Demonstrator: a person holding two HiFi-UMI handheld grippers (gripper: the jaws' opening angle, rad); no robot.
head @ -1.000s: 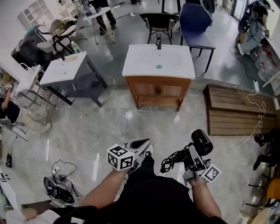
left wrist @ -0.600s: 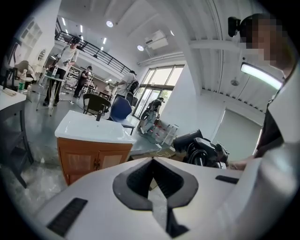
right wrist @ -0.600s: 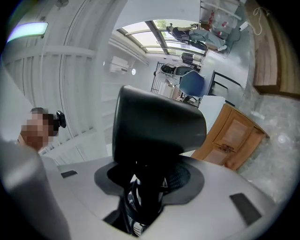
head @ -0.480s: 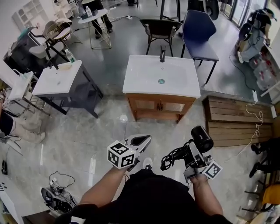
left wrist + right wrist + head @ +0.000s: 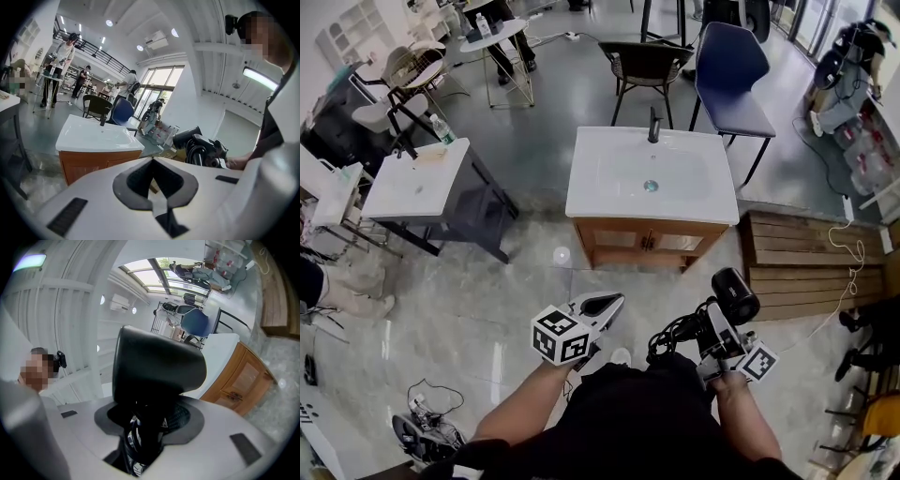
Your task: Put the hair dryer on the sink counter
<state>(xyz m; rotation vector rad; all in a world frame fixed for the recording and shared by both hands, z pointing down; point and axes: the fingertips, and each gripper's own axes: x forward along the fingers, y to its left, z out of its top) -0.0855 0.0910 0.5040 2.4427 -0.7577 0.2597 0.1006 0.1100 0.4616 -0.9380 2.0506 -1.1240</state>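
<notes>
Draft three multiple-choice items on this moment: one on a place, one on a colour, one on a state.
1. Where is the hair dryer? A on the floor; B in the right gripper; C on a shelf.
2. What colour is the faucet on the sink counter? A black; B red; C white.
3. How do the left gripper's jaws stand? A together, empty; B clamped on a cord; C wide apart.
B: its jaws close on the dryer. A: it stands dark against the white basin. A: they meet, nothing between.
</notes>
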